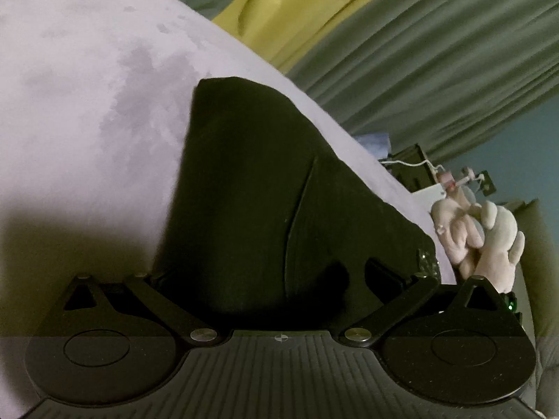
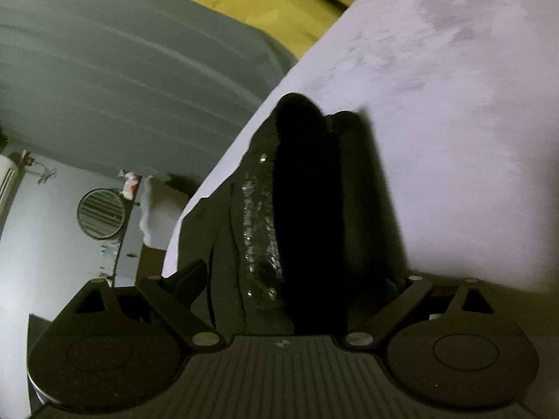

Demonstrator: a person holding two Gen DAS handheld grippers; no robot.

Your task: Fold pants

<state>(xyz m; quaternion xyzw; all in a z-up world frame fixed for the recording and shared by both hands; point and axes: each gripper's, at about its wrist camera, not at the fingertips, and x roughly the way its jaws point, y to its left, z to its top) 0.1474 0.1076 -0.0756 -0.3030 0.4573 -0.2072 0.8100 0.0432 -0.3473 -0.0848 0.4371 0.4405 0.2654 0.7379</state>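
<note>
Black pants (image 1: 251, 181) lie on a pale lilac bed surface (image 1: 87, 87). In the left wrist view the cloth spreads forward from between the fingers as a flat folded slab with a seam. My left gripper (image 1: 279, 279) stands wide apart over the near edge of the pants, and the cloth hides its fingertips. In the right wrist view the pants (image 2: 307, 192) bunch into upright folds with a shiny strip along one side. My right gripper (image 2: 297, 279) also stands wide around the cloth, its fingertips mostly hidden.
A pale stuffed toy (image 1: 489, 234) lies beyond the bed's right edge in the left wrist view. Grey-green and yellow curtains (image 1: 401, 35) hang behind. In the right wrist view a round slatted fan (image 2: 101, 213) and white furniture stand to the left of the bed (image 2: 454, 104).
</note>
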